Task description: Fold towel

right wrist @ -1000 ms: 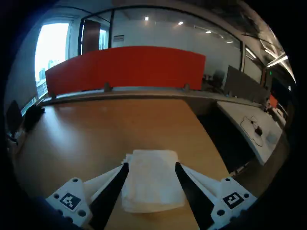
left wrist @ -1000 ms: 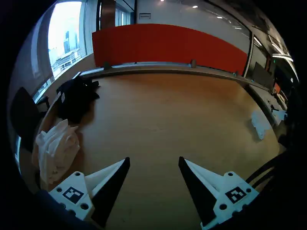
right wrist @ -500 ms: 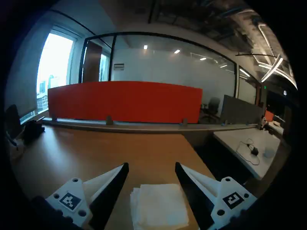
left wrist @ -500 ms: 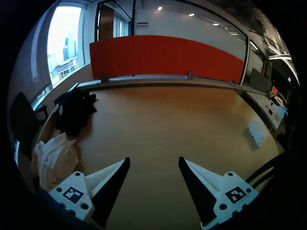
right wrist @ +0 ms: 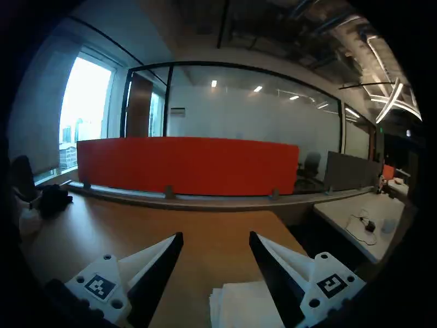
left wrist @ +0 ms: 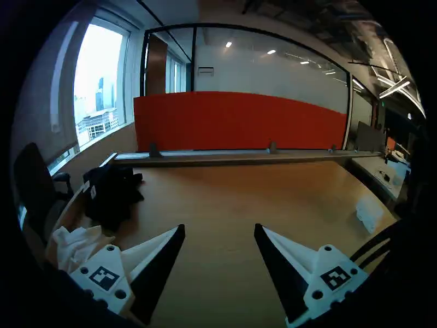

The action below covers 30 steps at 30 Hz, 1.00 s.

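Observation:
In the right gripper view a folded white towel [right wrist: 246, 306] lies flat on the wooden table [right wrist: 136, 235], low between my fingers and nearer the right one. My right gripper [right wrist: 216, 243] stands open above it, touching nothing. In the left gripper view the same folded towel [left wrist: 368, 213] is small near the table's right edge. A crumpled pile of white towels [left wrist: 74, 246] sits at the lower left beside the left finger. My left gripper [left wrist: 218, 235] is open over bare table [left wrist: 235, 202], holding nothing.
A black bag or garment [left wrist: 112, 191] lies at the table's left end, with a dark chair [left wrist: 33, 186] behind it. A red divider [left wrist: 240, 120] runs along the far edge. A white desk with cables [right wrist: 360, 216] stands to the right across a gap.
Both grippers have tilted upward and pulled back. The right gripper has come off the folded towel, which now lies low in its view. The crumpled pile has slid lower in the left view.

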Motion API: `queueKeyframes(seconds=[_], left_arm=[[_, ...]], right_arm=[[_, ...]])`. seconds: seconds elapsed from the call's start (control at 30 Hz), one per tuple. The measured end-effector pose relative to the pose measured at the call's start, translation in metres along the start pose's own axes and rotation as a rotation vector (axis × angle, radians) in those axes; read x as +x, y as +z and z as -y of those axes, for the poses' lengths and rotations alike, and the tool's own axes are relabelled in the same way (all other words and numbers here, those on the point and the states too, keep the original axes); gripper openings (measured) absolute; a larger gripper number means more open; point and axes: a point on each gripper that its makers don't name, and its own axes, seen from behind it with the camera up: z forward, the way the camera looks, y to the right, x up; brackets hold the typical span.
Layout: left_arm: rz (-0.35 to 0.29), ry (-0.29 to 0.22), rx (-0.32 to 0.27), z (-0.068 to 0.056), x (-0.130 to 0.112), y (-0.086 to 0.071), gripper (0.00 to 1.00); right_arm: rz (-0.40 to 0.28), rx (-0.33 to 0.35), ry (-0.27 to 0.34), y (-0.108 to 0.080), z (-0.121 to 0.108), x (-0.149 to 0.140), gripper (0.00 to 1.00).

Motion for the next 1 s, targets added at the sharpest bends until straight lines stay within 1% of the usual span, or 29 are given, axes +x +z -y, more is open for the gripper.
queueKeyframes(seconds=[0.27,0.4,0.57,0.67,0.77,1.0], left_arm=[[-0.119,-0.010,0.041,0.015,0.039,0.008,0.94],[-0.169,-0.005,0.032,0.016,0.058,0.011,0.94],[-0.221,0.003,0.040,0.018,0.076,0.012,0.94],[-0.243,0.002,0.044,0.018,0.082,0.012,0.94],[-0.258,0.000,0.053,0.020,0.083,0.012,0.94],[-0.293,-0.003,0.091,0.031,0.085,0.007,0.94]], right_arm=[[-0.050,0.046,0.020,0.002,0.045,0.028,0.93],[-0.066,0.066,0.024,0.002,0.066,0.037,0.93],[-0.085,0.075,0.020,0.001,0.086,0.047,0.93],[-0.096,0.080,0.021,0.000,0.096,0.054,0.93],[-0.101,0.078,0.016,0.003,0.100,0.058,0.94],[-0.101,0.078,0.000,0.003,0.110,0.063,0.93]])
